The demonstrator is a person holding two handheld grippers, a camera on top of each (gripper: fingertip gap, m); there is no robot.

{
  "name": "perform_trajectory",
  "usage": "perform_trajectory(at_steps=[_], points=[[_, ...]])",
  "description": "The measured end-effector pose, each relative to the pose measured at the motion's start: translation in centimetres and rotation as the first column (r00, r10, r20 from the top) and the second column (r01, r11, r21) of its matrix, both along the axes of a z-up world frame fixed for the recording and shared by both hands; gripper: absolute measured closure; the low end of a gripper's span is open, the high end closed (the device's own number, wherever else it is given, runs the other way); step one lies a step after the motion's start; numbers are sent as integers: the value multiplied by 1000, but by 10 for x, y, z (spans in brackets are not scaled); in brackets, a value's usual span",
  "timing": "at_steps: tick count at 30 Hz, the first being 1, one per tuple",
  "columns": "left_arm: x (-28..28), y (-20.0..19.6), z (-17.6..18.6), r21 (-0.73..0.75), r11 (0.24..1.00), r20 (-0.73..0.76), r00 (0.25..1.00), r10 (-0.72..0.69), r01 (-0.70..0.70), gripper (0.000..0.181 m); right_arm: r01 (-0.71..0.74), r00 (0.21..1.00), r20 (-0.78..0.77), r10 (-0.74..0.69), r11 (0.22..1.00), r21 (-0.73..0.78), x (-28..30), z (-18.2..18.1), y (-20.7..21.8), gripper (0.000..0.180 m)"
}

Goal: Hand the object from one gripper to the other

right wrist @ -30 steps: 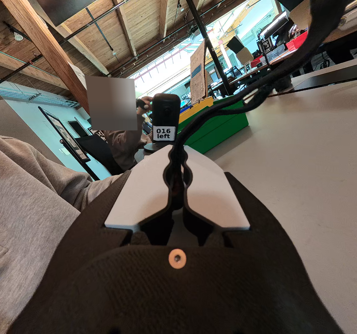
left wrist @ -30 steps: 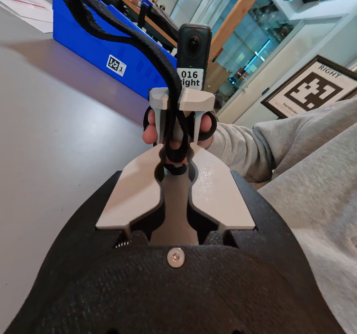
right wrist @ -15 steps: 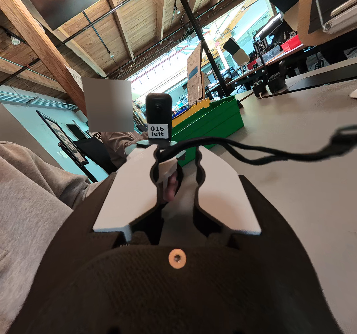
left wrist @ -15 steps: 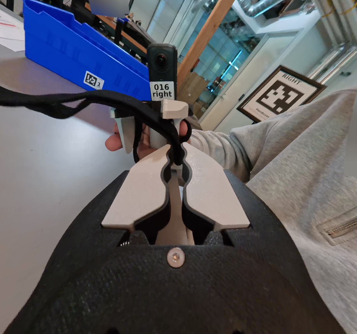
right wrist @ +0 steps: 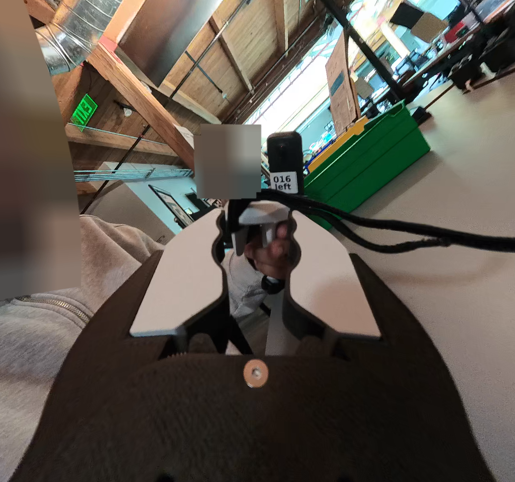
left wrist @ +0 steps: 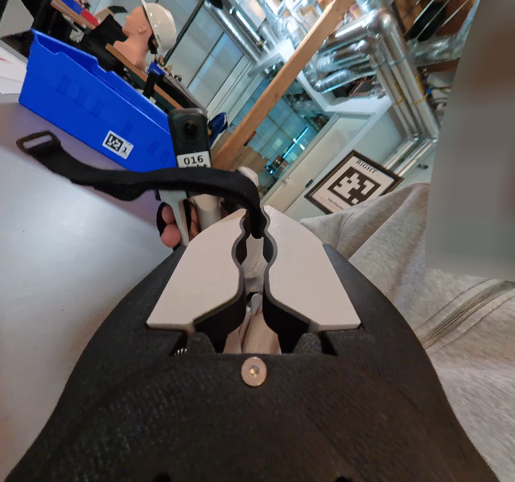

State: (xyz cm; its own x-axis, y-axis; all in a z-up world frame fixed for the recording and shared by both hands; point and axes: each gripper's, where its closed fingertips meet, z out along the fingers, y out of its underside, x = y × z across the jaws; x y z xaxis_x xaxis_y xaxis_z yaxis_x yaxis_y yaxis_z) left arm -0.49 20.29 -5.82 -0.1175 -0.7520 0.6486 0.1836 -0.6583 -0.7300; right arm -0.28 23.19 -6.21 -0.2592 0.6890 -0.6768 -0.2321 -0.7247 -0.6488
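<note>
Left gripper (left wrist: pixel 255 224) pinches one end of black strap (left wrist: pixel 156 181) at its fingertips, rest trailing above the table (left wrist: pixel 69 259) toward blue bin (left wrist: pixel 83 100). Right gripper (right wrist: pixel 256 229) spread wide, empty; handover looks complete.

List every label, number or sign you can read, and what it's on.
I won't copy writing; these things bear it:
White sticker on the far camera, left wrist view.
White label on the opposite camera, right wrist view.
Tag on the blue bin.
Framed poster, captioned.
Green lit sign near a wooden beam.
</note>
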Motion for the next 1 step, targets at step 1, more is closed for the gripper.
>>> perform_trajectory(at_steps=[1], points=[[-3,2,3,-12,1000,32,999,6,-6,175,-23,1000,14,23,1000,-2,-2,-2,-3,138]])
